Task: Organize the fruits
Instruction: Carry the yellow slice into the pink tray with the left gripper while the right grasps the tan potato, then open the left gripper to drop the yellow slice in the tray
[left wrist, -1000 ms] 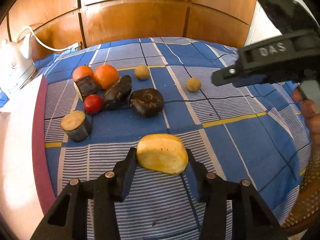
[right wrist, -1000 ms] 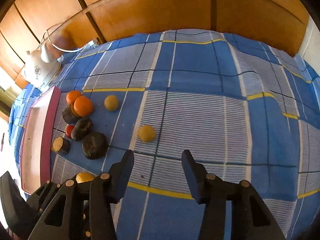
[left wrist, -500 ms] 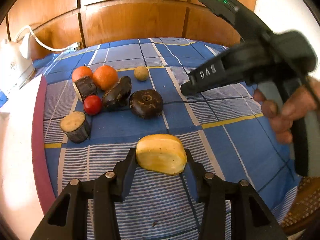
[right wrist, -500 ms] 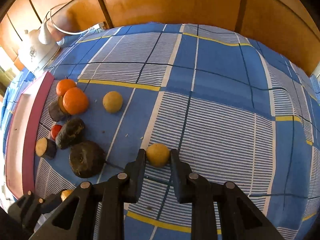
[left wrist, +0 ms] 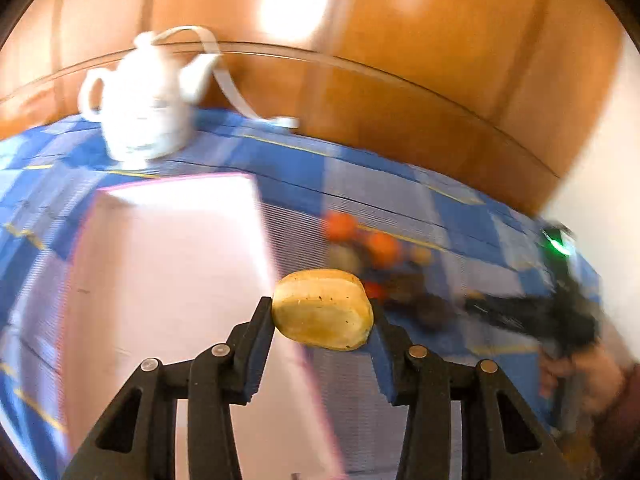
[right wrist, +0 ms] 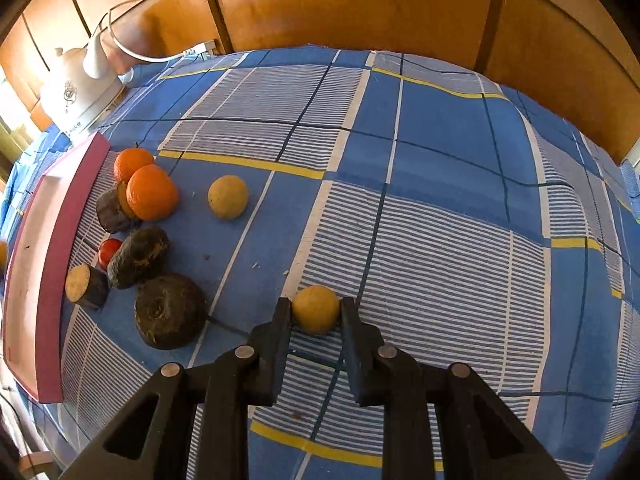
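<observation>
My left gripper (left wrist: 322,312) is shut on a pale yellow fruit chunk (left wrist: 323,308) and carries it above the right edge of the white tray with a pink rim (left wrist: 160,264); this view is motion-blurred. My right gripper (right wrist: 315,310) is shut on a small yellow round fruit (right wrist: 316,309) that rests on the blue checked cloth (right wrist: 440,200). To its left lie two oranges (right wrist: 151,192), a second yellow fruit (right wrist: 228,197), a small red fruit (right wrist: 109,251) and several dark brown pieces (right wrist: 170,310), all beside the tray (right wrist: 48,264).
A white kettle (right wrist: 80,84) with its cord stands at the back left by the wooden wall. In the left wrist view the right gripper's body (left wrist: 536,316) and a hand (left wrist: 580,372) show blurred at right. The cloth right of the fruits is bare.
My left gripper has lifted the yellow chunk and swung left over the tray's edge. My right gripper came down and shut on the small yellow fruit, then held still.
</observation>
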{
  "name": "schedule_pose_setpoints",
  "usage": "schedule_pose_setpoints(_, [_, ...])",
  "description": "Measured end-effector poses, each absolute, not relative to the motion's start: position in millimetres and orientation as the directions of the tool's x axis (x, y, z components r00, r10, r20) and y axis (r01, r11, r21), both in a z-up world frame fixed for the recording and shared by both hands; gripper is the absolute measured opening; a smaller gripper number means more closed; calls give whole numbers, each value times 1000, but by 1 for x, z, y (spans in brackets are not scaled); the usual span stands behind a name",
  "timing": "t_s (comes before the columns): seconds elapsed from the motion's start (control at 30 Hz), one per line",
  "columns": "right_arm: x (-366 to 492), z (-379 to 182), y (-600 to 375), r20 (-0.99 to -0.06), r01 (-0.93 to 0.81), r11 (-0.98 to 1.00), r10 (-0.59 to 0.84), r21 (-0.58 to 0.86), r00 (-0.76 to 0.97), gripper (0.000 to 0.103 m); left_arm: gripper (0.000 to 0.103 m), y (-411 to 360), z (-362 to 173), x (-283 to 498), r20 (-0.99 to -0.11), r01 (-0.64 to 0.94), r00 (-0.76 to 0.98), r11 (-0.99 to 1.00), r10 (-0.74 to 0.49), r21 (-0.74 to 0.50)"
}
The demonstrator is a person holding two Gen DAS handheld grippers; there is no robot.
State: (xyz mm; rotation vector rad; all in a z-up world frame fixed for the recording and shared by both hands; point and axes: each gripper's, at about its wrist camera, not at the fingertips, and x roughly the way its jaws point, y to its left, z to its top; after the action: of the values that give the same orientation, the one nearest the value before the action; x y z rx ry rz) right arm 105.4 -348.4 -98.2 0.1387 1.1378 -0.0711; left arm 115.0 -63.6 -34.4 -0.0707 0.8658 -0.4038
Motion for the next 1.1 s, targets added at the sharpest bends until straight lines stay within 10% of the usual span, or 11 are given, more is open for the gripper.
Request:
schedule_pose_setpoints(0.5, [105, -99, -341, -906, 100, 995, -15, 31, 423, 24, 49, -35, -66, 207, -799, 136, 583, 987, -146, -82])
schedule_pose_setpoints(1.1, [102, -98, -335, -900, 95, 995, -38, 3, 433, 24, 67, -27, -20, 108, -695, 102, 710, 993, -116, -62])
